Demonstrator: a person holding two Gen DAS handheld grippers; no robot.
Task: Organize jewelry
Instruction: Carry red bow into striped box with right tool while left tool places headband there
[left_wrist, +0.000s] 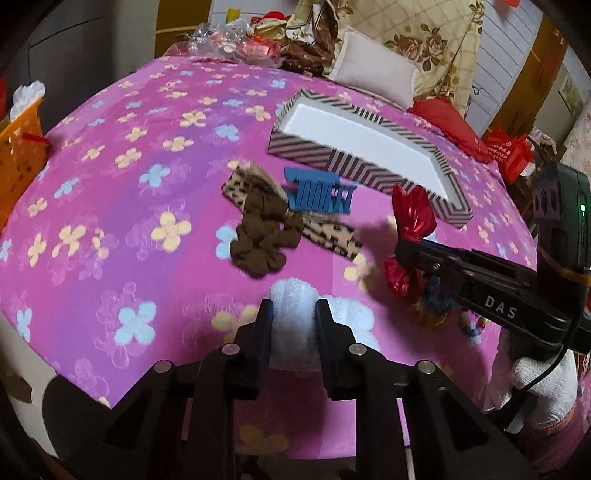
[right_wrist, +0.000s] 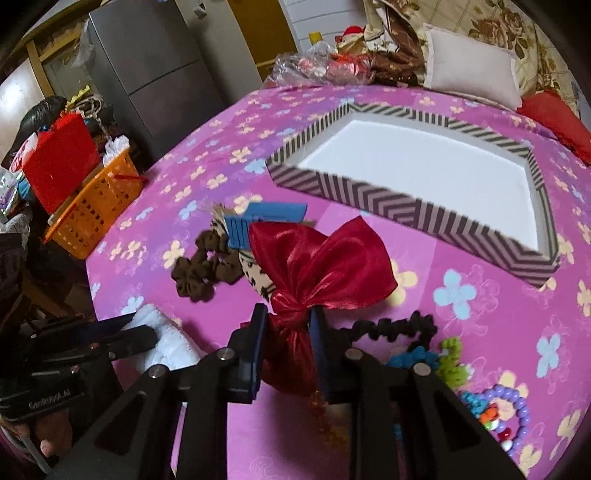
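The right gripper (right_wrist: 286, 314) pinches the red bow (right_wrist: 321, 266) at its knot, centre frame, short of the striped box (right_wrist: 406, 210) upper right, while the left gripper (left_wrist: 293, 314) clamps a white towel (left_wrist: 295, 295); the slick satin could slip before the box

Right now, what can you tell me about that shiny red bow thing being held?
The red bow looks like glossy satin fabric, gathered at a knotted middle with wide loops fanning out above and another red lobe below. The right gripper pinches it at the knot, holding it above the pink flowered bedspread, short of the striped box. In the left wrist view it appears in front of the box's near corner. Something gold dangles beneath it, unclear.
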